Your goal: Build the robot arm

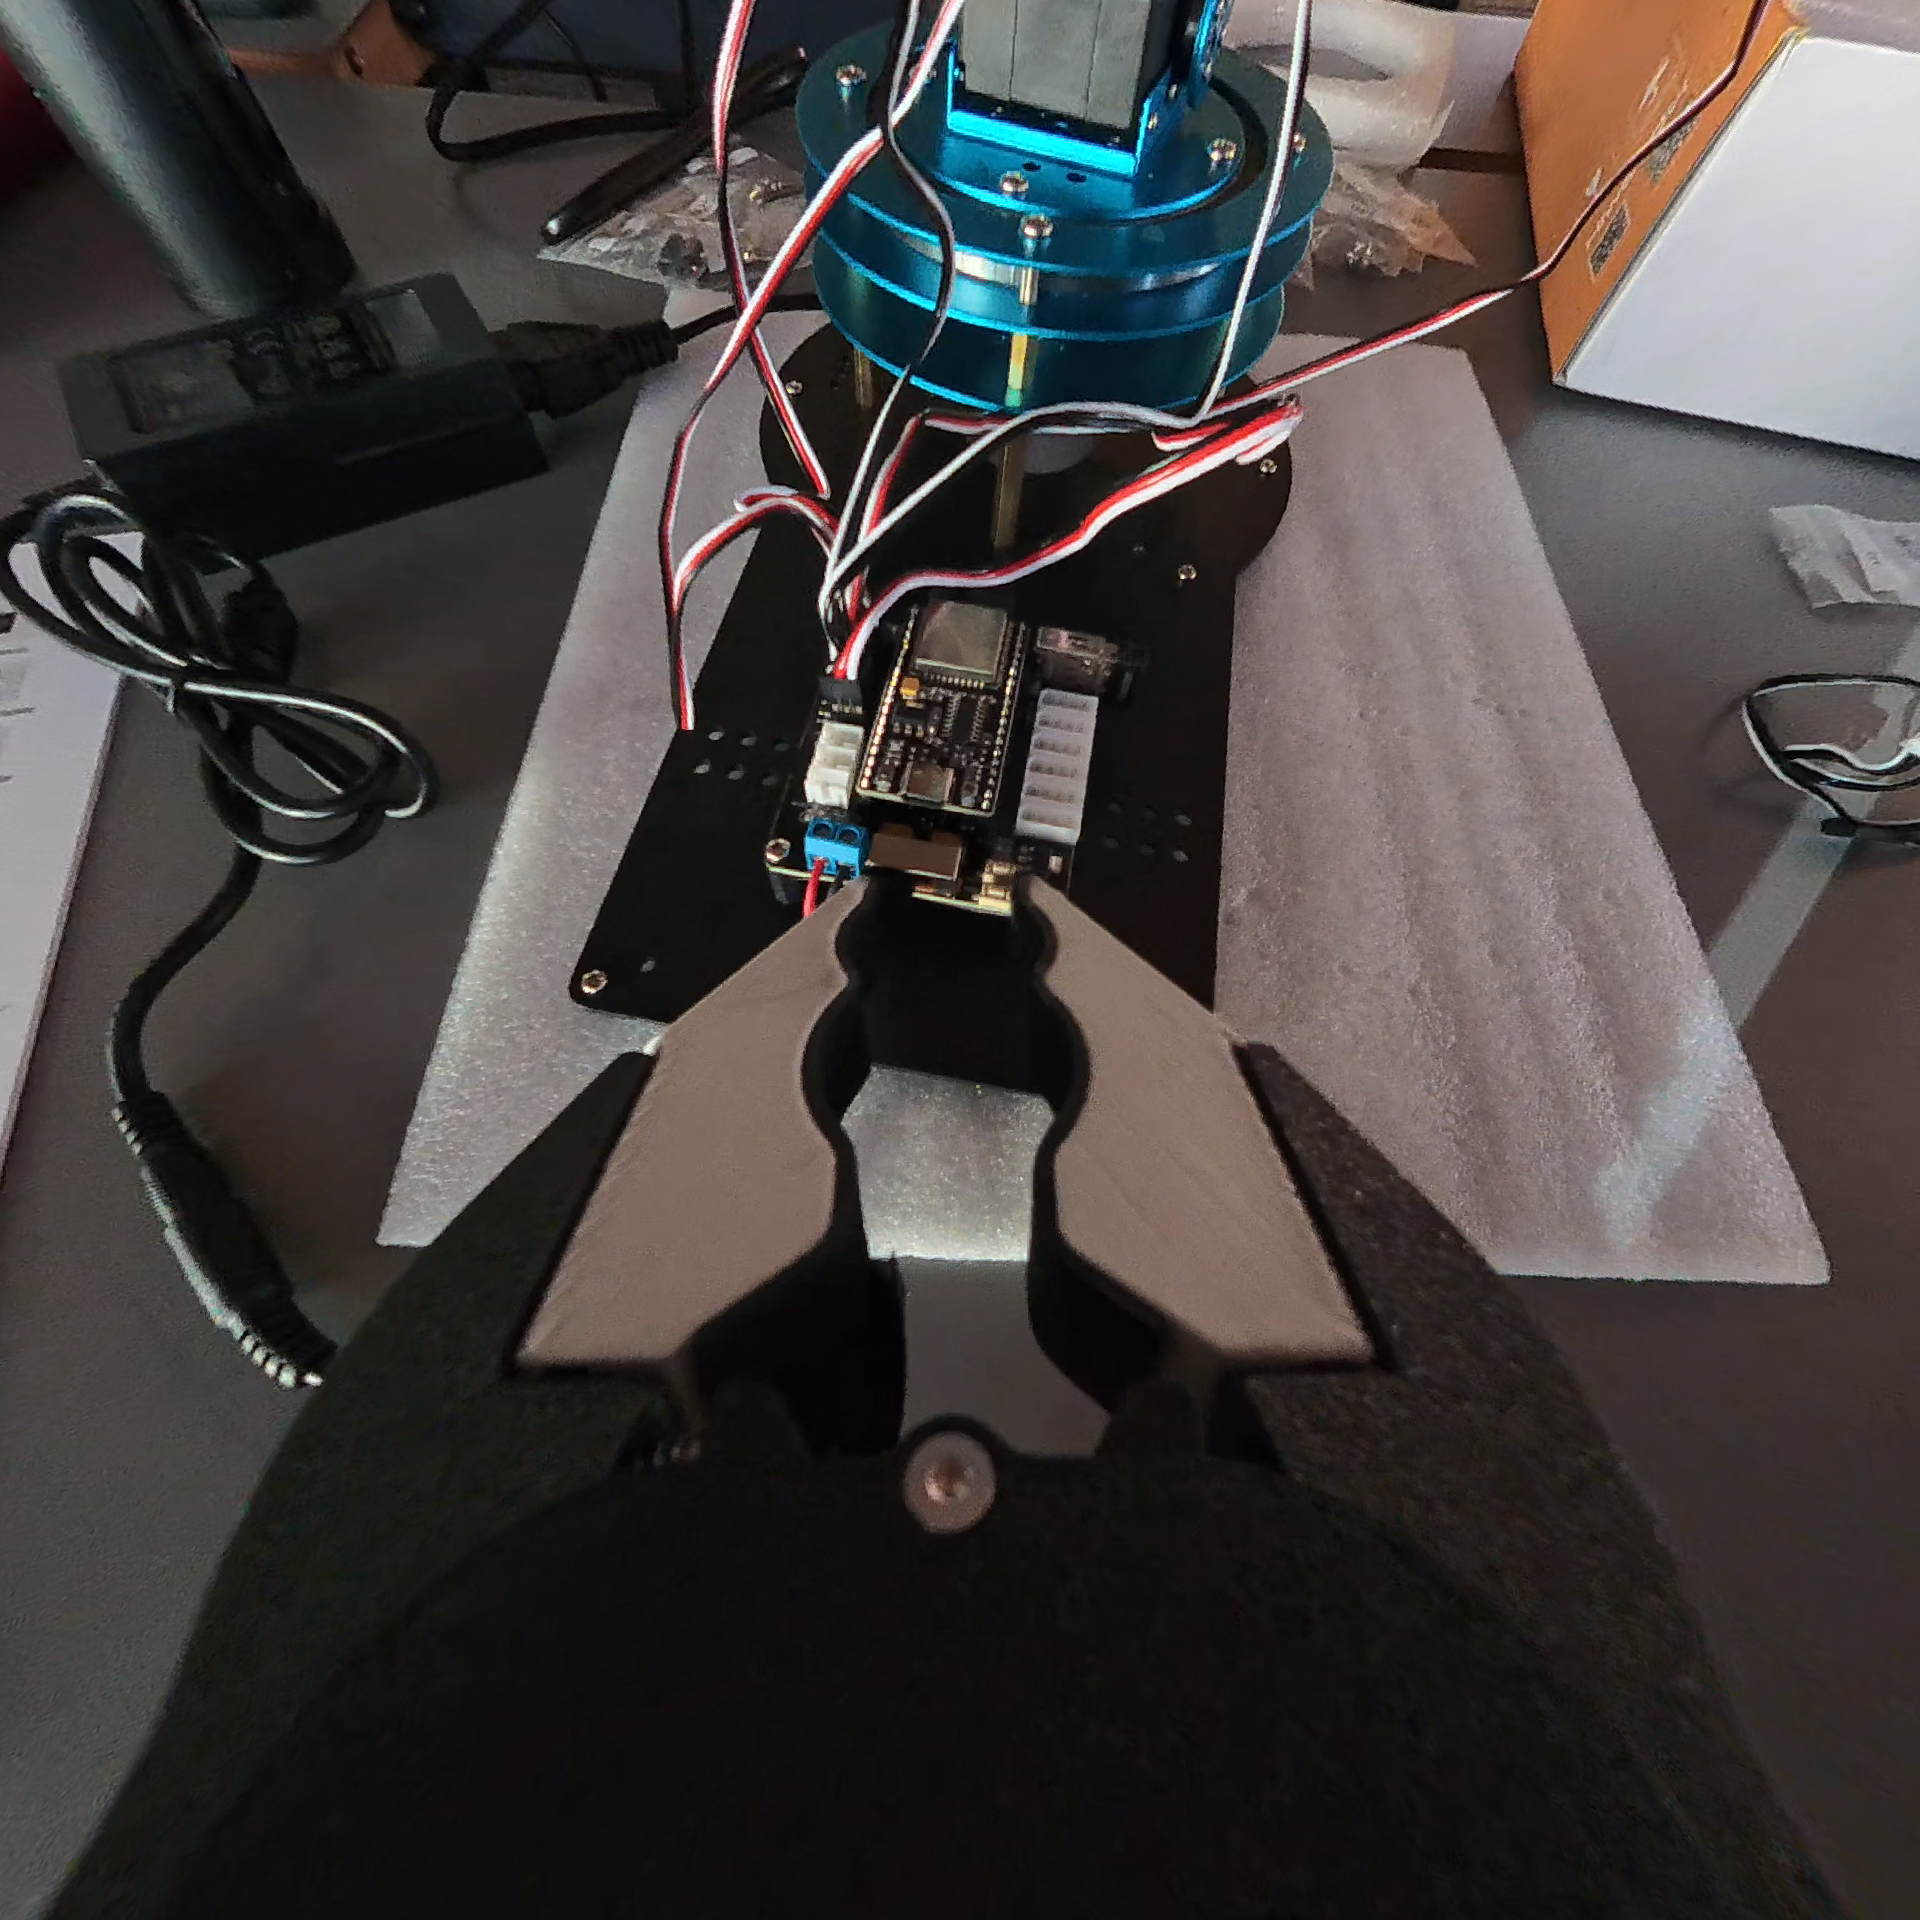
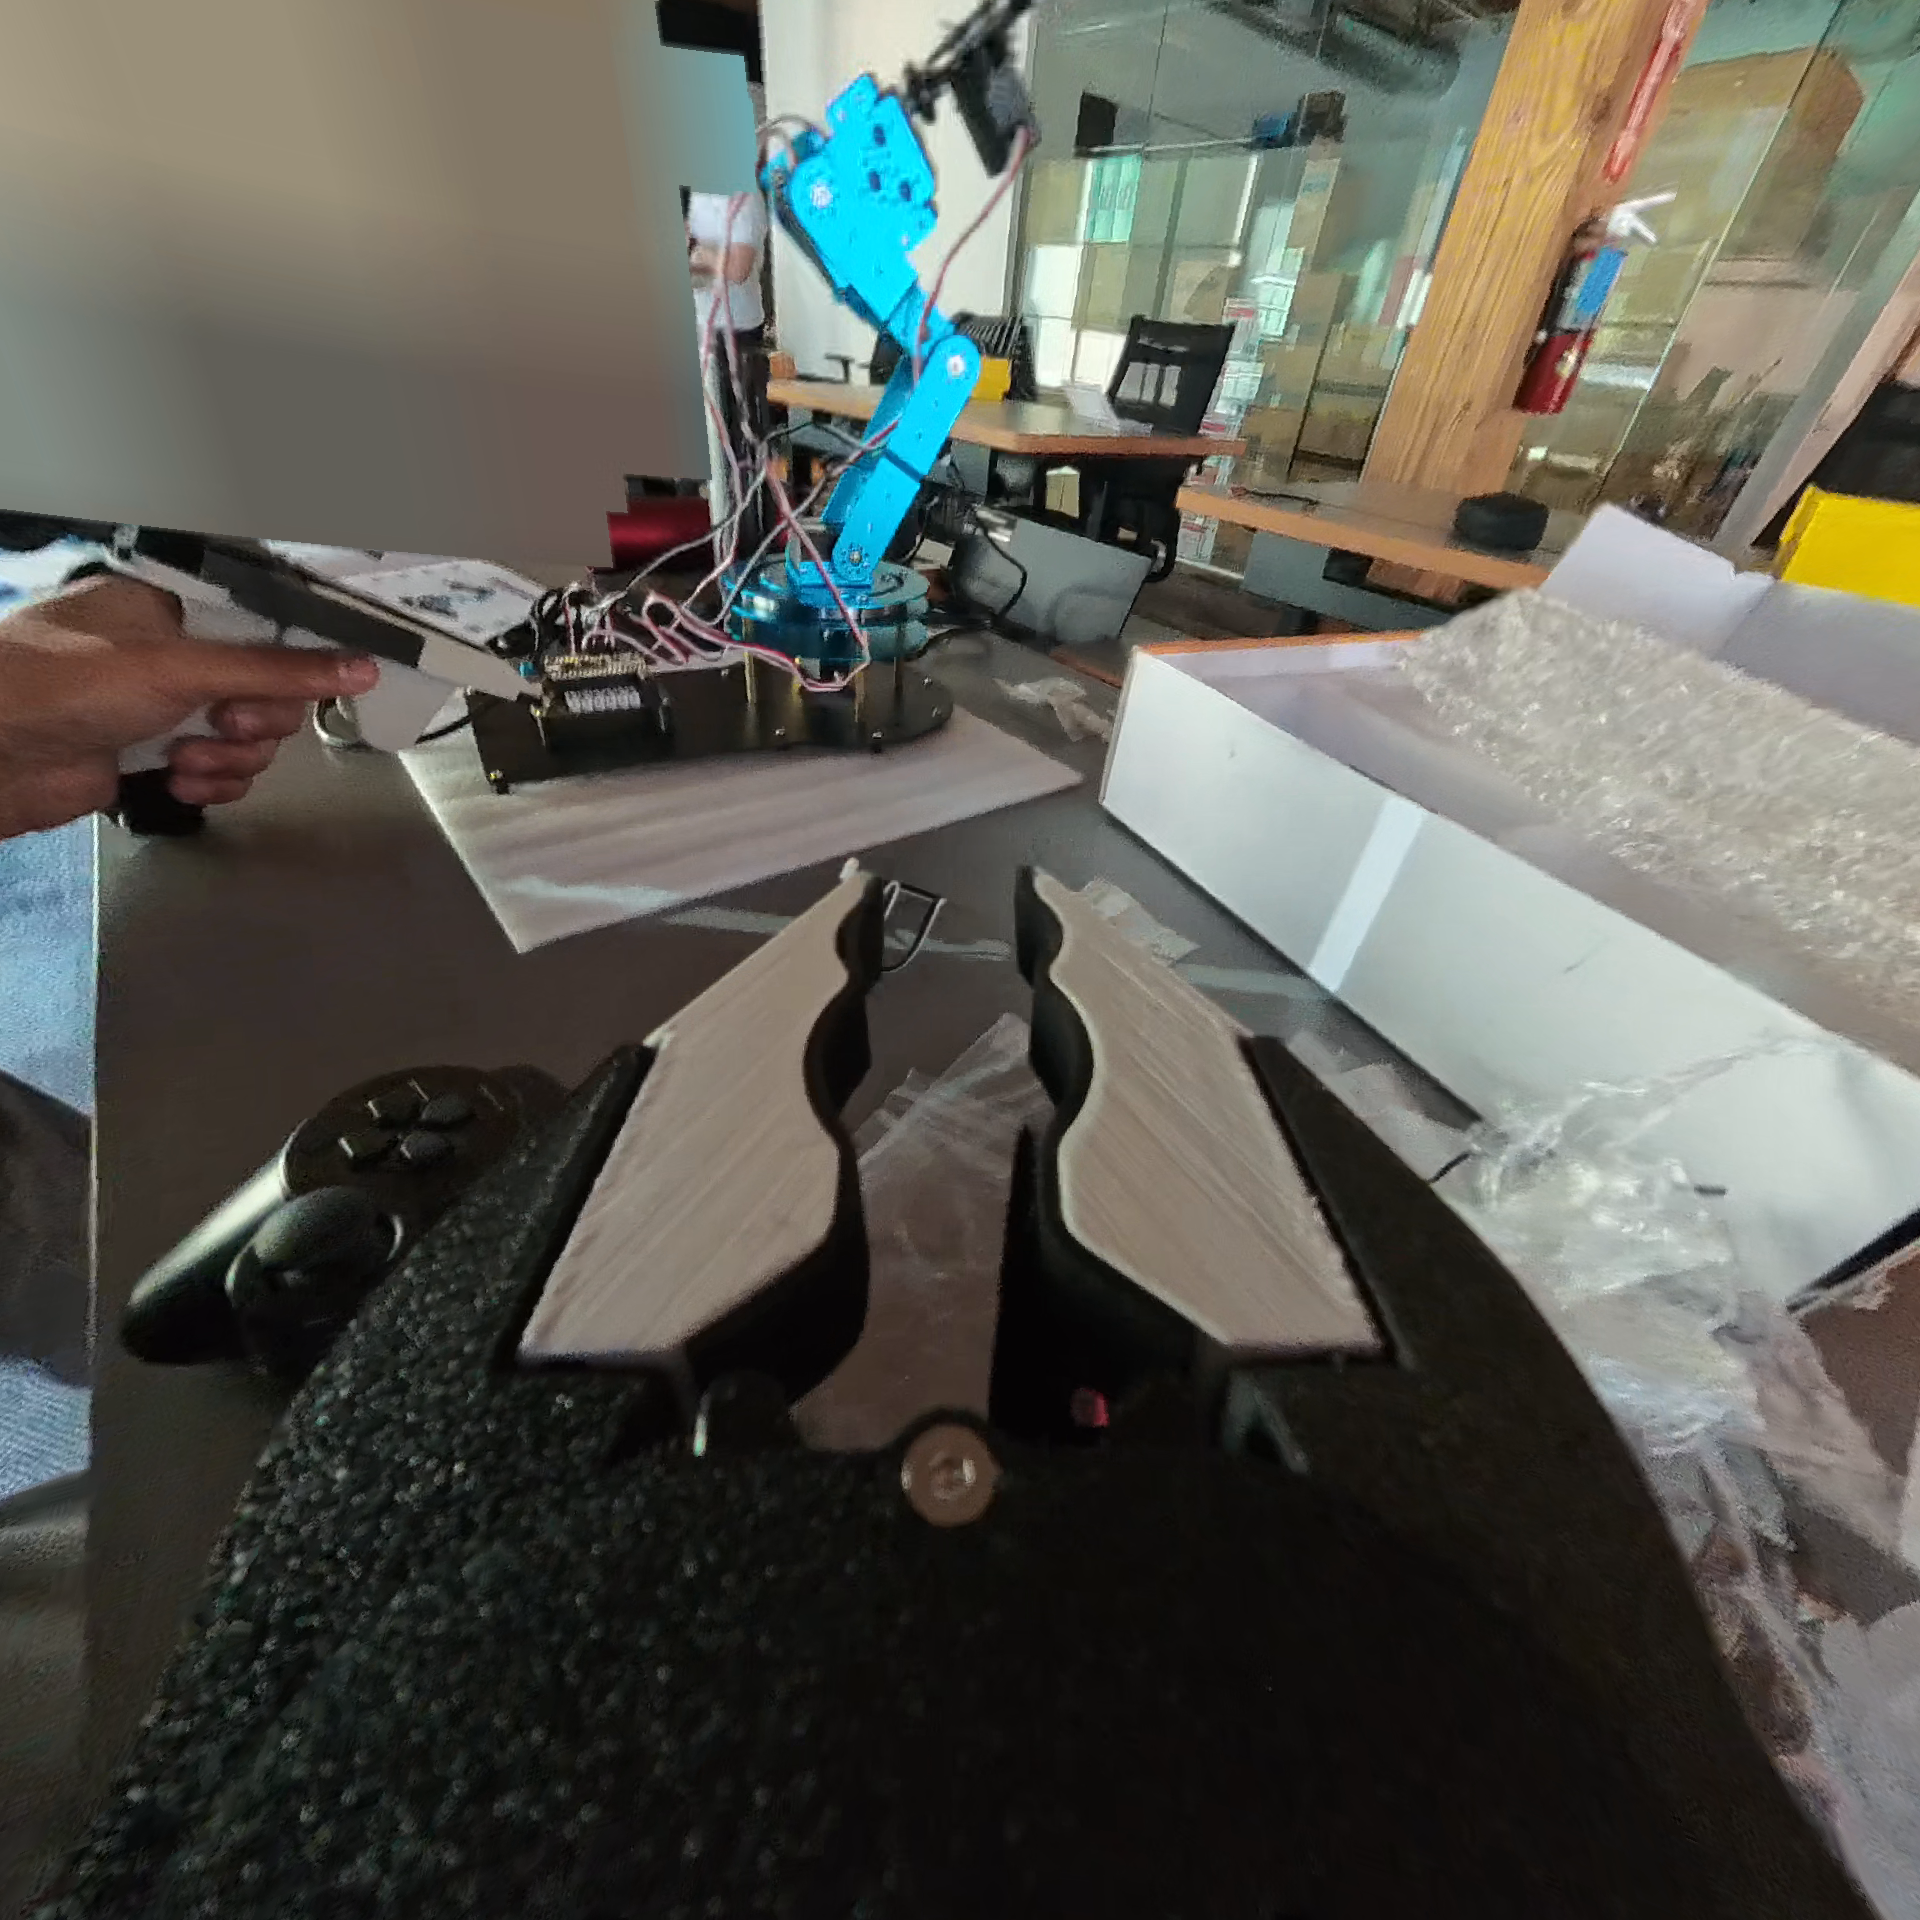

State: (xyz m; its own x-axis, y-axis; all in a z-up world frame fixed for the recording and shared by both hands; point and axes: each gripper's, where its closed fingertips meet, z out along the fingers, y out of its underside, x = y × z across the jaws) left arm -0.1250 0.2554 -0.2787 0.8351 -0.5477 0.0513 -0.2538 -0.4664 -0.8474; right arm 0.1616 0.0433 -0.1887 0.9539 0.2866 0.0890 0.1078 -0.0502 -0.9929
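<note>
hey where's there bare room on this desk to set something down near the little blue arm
Free: the white foam sheet right of the black base plate, and the grey desk between the foam's near edge and the black gamepad. Crowded: the left side, with power brick and coiled cable. The left tool is at the circuit board.

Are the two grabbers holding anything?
No. The left gripper is open, its tips at the near edge of the circuit board. The right gripper is open over the table.

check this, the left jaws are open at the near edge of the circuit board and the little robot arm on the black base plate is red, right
Not quite: the little robot arm is blue, as the right wrist view shows. The left gripper is indeed open at the near edge of the circuit board on the black base plate.
</note>
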